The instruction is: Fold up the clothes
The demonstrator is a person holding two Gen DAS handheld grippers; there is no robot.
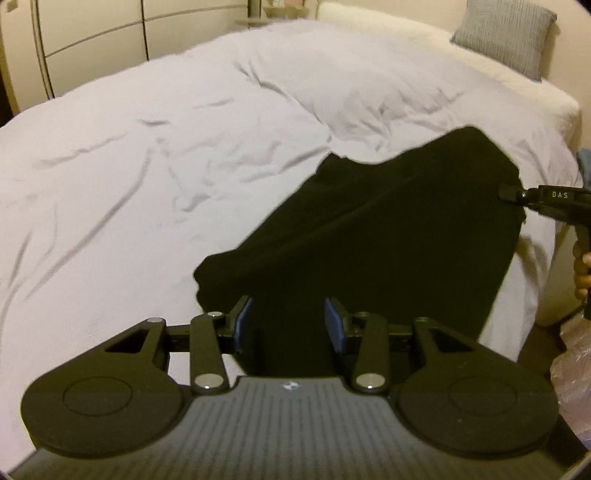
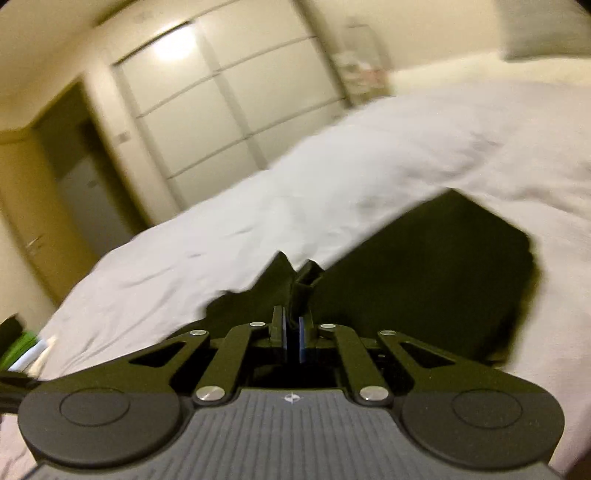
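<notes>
Right gripper (image 2: 291, 339) is clamped on the black garment's (image 1: 388, 236) edge for folding across the bed (image 1: 147, 147); left gripper (image 1: 288, 325) stands apart astride it.

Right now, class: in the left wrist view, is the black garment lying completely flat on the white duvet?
No. The black garment is lifted off the white duvet, stretched up toward the right gripper at its far edge.

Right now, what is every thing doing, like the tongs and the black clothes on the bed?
Black fabric garment: spread on the bed, one edge lifted.
Left tongs: held apart over the garment's near end; a grip can't be told.
Right tongs: shut on the garment's edge.
White rumpled duvet: covering the bed, wrinkled.
Grey knitted pillow: propped at the head.
</notes>
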